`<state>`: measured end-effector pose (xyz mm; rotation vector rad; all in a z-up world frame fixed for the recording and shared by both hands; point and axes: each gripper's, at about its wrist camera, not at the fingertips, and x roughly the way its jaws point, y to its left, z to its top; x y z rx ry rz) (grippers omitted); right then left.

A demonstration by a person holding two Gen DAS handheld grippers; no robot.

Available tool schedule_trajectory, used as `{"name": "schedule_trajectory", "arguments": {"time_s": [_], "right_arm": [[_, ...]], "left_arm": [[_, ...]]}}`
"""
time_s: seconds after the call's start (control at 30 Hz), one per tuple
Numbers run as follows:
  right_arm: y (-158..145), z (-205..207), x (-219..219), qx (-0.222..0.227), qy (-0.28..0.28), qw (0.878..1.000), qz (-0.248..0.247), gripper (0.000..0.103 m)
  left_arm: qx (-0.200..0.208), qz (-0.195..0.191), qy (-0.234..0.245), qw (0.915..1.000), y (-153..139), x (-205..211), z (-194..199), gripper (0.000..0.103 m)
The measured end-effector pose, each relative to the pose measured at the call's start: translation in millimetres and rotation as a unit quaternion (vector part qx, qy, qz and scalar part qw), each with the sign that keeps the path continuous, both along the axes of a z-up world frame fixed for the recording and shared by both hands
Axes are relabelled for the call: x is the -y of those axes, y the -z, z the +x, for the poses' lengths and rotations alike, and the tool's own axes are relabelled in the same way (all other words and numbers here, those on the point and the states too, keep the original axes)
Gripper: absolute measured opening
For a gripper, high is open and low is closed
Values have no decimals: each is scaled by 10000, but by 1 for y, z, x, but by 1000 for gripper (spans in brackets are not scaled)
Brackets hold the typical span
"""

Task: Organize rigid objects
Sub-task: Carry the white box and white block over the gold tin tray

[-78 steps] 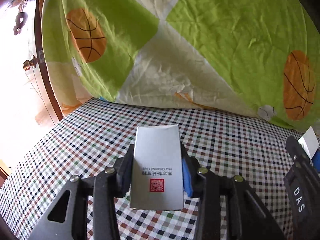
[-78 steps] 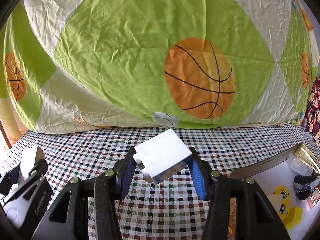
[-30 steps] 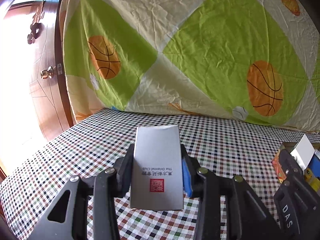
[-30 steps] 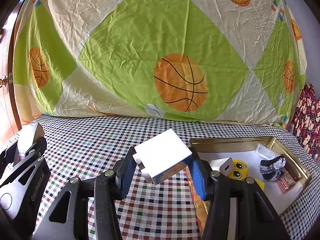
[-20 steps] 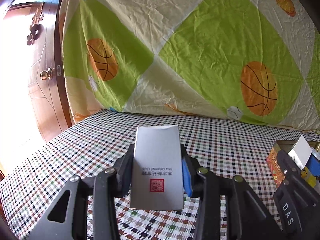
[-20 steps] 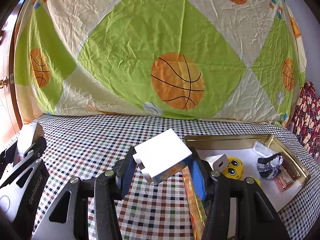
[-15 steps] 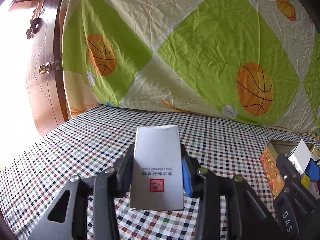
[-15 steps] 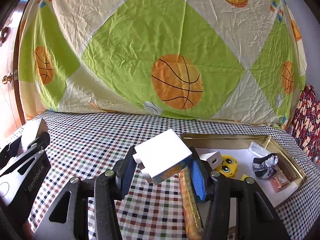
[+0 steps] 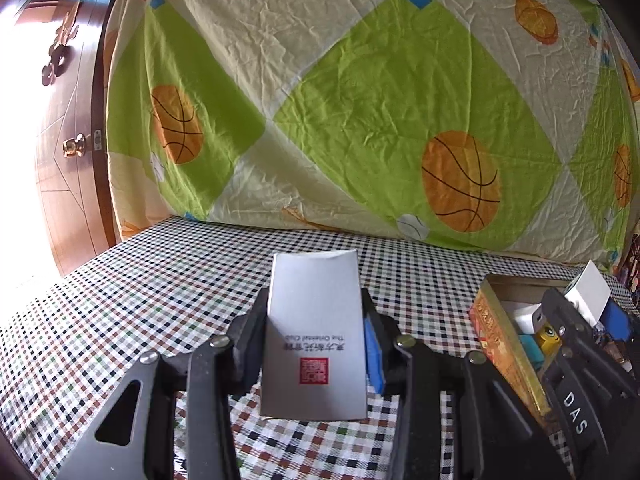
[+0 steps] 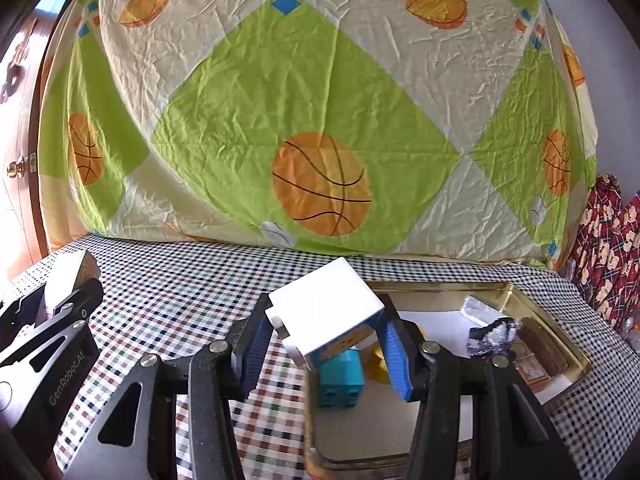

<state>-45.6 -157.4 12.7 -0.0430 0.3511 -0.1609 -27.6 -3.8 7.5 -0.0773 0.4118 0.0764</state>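
while you look through the left wrist camera, your left gripper point(image 9: 316, 344) is clamped on a grey card box point(image 9: 314, 336) with a red seal and upside-down print, held upright between the black left finger and the blue pad on the right one. it hangs over the checked tablecloth point(image 9: 140, 300). to the right, a gold tin tray point(image 9: 506, 344) sits on the cloth with an orange printed side wall facing you. your right gripper point(image 9: 600, 308) shows at the far right edge, above the tray, pinching a white block point(image 9: 590, 290). behind the table hangs a green and cream basketball sheet point(image 9: 360, 100), and a wooden door point(image 9: 68, 140) with a brass knob stands at the left.

through the right wrist camera, your right gripper point(image 10: 326, 334) is closed on the white block point(image 10: 326, 312), which sits tilted between the blue pads, just over the near left part of the gold tin tray point(image 10: 556, 344). inside the tray lie a teal toy brick point(image 10: 340, 378) right below the block, a yellow piece mostly hidden behind the finger, and a dark glittery object point(image 10: 492, 334) farther right. your left gripper point(image 10: 60, 300) shows at the left edge with the grey card box.
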Motion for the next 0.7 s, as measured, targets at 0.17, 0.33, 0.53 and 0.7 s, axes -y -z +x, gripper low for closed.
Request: {"name": "schedule_trajectory", "arguments": {"time_s": [0.17,0.33,0.53,0.7], "right_arm": [[-1,-4,27,43,162,9998,109,53],[-3,-6,53,111,358,9993,97,53],[-3,-7,81,118,566,9983,99,53],[-4,-9,103,126,721,9973,96,53]], "left_arm": [[80,-73,182,9998,-8,17,-3,40],[216,42,449,9987,-16,44,-7,40],[237,107,724,9970,-20,75,-5,40],[251,164,931,9952,-21,102,-4,40]]}}
